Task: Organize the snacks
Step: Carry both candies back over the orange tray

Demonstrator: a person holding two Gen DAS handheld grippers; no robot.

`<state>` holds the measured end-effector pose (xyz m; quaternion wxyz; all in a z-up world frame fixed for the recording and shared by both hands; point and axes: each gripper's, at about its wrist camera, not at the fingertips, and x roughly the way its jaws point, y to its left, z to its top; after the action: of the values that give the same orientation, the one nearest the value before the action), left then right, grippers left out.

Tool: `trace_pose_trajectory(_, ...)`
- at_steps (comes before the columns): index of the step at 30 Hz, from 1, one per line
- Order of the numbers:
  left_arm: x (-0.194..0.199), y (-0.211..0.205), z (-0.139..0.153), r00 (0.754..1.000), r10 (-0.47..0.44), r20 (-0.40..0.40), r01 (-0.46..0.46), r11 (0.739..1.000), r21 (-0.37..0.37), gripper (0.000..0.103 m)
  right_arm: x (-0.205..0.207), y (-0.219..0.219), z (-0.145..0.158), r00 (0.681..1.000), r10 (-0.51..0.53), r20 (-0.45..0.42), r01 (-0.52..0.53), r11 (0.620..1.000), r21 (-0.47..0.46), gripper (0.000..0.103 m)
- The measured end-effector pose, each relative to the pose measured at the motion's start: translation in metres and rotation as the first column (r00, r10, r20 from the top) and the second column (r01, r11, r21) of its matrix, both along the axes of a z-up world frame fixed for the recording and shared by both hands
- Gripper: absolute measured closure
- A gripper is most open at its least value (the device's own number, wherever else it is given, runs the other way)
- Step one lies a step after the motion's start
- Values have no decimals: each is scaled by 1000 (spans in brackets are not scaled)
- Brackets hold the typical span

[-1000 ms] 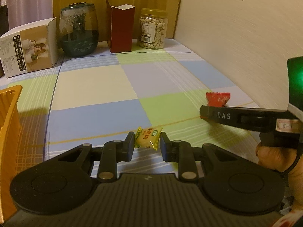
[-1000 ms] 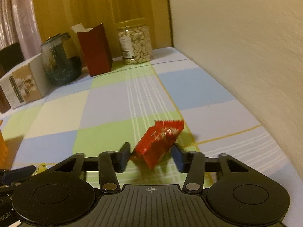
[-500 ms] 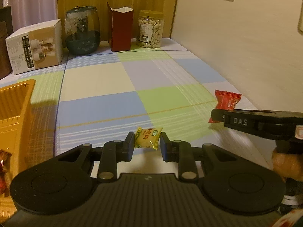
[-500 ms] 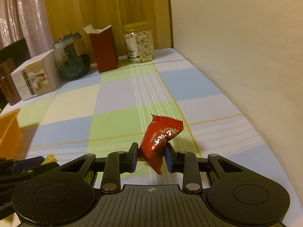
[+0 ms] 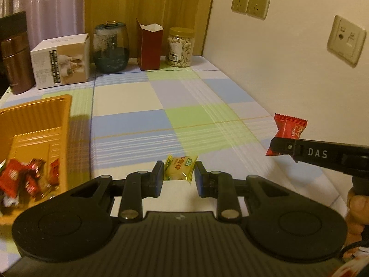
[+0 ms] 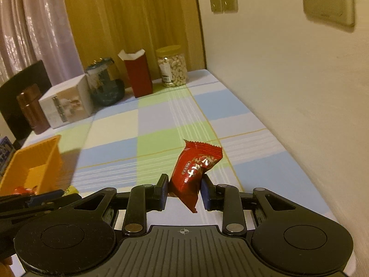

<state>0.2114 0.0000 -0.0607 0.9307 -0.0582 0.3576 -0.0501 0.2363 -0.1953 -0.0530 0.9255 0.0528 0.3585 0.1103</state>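
Observation:
My left gripper (image 5: 179, 176) is shut on a small yellow candy packet (image 5: 181, 167), held above the checked tablecloth. My right gripper (image 6: 184, 190) is shut on a red snack packet (image 6: 194, 170) that stands upright between the pads. In the left wrist view that red snack packet (image 5: 289, 130) sticks out of the right gripper (image 5: 280, 146) at the right edge, with a hand below it. An orange tray (image 5: 37, 117) lies at the left and holds several red wrapped snacks (image 5: 20, 179). From the right wrist view the orange tray (image 6: 34, 159) is at the far left.
Along the back edge stand a brown flask (image 5: 16, 63), a white box (image 5: 61, 61), a dark glass jar (image 5: 110, 47), an open red carton (image 5: 150, 43) and a jar of nuts (image 5: 180, 47). A cream wall with sockets (image 5: 250, 3) runs along the right side.
Both grippers have risen and drawn back with their packets. The right gripper's jaws closed onto the red packet. The orange tray and its snacks have come into view at the left.

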Motion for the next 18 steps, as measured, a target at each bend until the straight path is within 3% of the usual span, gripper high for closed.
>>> trace_pose_trajectory(9, -47, 12, 18, 1000, 27, -1, -27, 1000, -17, 78, -51, 8, 27, 999, 25, 22, -25, 1000, 5, 73)
trace_pose_trajectory(18, -74, 19, 23, 999, 34, 2, -34, 999, -26, 78, -77, 20, 34, 998, 53, 26, -53, 999, 7, 73)
